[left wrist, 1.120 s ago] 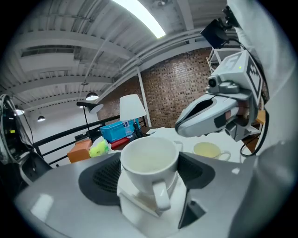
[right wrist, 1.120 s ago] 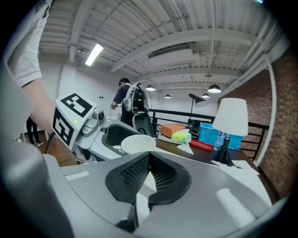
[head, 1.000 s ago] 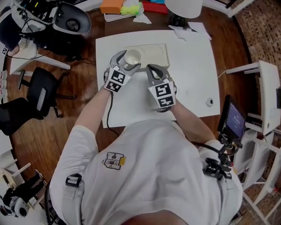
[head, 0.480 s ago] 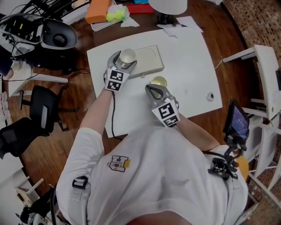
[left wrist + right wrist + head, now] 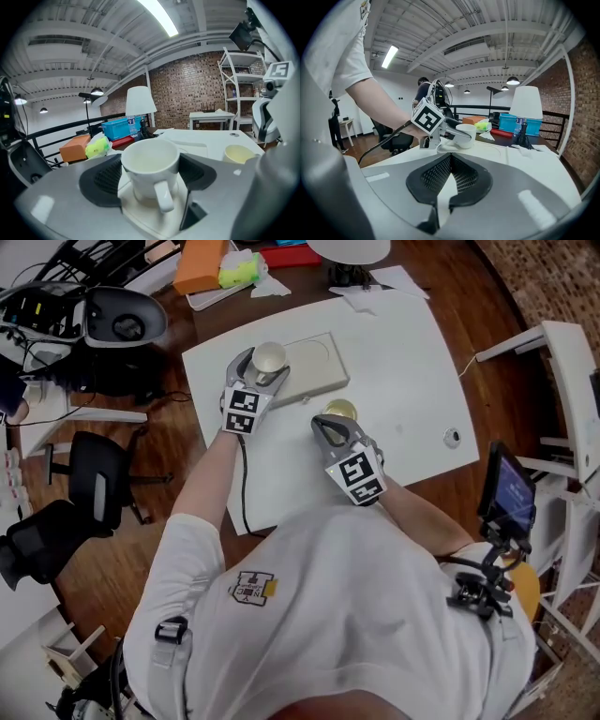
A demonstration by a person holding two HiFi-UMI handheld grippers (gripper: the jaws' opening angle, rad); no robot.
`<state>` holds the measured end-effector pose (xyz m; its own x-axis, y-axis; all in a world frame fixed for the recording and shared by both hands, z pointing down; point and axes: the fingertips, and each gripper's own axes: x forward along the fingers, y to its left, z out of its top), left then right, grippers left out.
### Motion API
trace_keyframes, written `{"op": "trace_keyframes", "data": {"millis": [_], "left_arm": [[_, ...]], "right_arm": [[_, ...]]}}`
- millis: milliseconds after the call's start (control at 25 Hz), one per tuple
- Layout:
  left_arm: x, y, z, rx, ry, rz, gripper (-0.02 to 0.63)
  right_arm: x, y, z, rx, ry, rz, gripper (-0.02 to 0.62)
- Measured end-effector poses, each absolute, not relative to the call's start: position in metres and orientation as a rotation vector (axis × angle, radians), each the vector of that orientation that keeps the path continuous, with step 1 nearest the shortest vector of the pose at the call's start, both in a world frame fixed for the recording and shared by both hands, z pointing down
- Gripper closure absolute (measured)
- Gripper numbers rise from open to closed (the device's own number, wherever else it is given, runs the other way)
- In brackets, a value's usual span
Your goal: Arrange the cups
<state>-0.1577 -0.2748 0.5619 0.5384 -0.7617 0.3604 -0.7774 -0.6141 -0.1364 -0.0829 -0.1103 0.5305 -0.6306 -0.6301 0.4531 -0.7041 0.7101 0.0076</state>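
Cups, 2: white cup (image 5: 270, 357) on cream tray (image 5: 314, 362), left claw (image 5: 149, 178) clamped round it; yellow cup (image 5: 339, 410) on desk (image 5: 403, 362), just ahead of right claw (image 5: 450, 159), closed, empty. Lamp (image 5: 347, 249) beyond

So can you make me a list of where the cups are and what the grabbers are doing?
White ceramic mug: upright on the beige rectangular tray
Pale yellow cup: on the white table, off the tray
Left gripper: closed on the white mug
Right gripper: shut, empty, beside the yellow cup
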Motion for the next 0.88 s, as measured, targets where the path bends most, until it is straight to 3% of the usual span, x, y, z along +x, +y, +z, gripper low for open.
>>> {"op": "trace_keyframes", "data": {"millis": [680, 880], "left_arm": [[-0.165, -0.258, 0.52, 2.766, -1.461, 0.476, 0.225], [-0.174, -0.214, 0.482, 2.668, -1.538, 0.252, 0.227]], "right_arm": [[-0.075, -0.114, 0.529, 1.049, -2.518, 0.216, 0.595], [-0.063, -0.112, 0.516, 1.048, -2.552, 0.186, 0.595]]}}
